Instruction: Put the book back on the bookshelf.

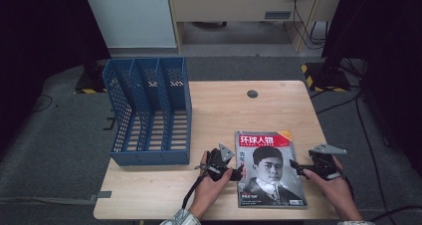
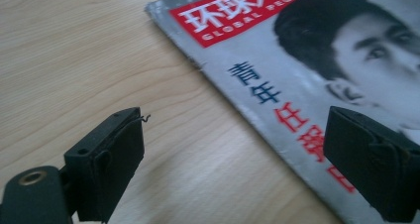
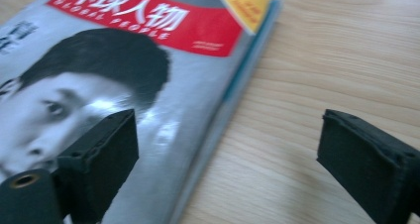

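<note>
On the desk [image 1: 219, 115] before me, I see my left tongs [image 1: 238, 173] spread wide, straddling the magazine's [image 1: 268, 168] left long edge; the magazine lies flat between both hands, its long axis running away from me. My right tongs [image 1: 294, 166], also spread, straddle its right edge. I judge both equally near; the blue file rack [image 1: 149, 110] waits far left.

Soft even light; gripper views blur close up.

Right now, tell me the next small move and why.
Probably lower both grippers and close on the magazine edges: the left gripper and right gripper are open, each straddling one side edge, and the magazine lies flat on the table.
</note>
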Action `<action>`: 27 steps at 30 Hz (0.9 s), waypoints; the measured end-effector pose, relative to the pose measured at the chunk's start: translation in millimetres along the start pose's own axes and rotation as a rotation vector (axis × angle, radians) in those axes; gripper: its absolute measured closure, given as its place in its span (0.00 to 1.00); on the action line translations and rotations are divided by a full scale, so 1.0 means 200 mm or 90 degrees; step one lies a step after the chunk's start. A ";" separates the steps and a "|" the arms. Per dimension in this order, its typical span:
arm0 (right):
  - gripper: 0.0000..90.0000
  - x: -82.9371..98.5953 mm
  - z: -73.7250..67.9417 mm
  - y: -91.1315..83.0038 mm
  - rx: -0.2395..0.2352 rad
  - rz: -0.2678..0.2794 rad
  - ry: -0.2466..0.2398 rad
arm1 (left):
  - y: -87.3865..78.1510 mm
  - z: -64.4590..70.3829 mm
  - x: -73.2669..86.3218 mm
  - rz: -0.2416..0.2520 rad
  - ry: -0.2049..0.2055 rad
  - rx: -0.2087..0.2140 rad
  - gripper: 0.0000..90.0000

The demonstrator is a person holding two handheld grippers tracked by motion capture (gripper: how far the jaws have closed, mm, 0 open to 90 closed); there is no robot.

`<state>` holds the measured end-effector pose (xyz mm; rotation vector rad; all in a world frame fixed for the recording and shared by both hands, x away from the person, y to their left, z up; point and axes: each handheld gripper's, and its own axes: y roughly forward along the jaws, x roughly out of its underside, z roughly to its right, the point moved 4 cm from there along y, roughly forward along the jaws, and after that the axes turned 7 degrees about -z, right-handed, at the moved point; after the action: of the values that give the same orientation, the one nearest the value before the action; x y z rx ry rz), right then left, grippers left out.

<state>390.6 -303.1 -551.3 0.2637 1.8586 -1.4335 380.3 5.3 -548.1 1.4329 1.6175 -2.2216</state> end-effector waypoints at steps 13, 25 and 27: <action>0.23 0.01 -0.08 0.06 -0.032 -0.043 -0.041 | 0.00 0.14 0.01 -0.005 0.050 0.039 0.16; 0.16 0.00 -0.09 0.07 -0.029 -0.042 -0.044 | 0.08 0.17 0.02 -0.037 0.040 0.051 0.15; 0.17 0.00 -0.10 0.08 -0.033 -0.042 -0.050 | 0.08 0.17 0.02 -0.036 0.044 0.056 0.15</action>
<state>392.6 -279.9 -561.7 0.1206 1.8523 -1.4171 365.3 -25.8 -562.5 1.5197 1.6197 -2.3273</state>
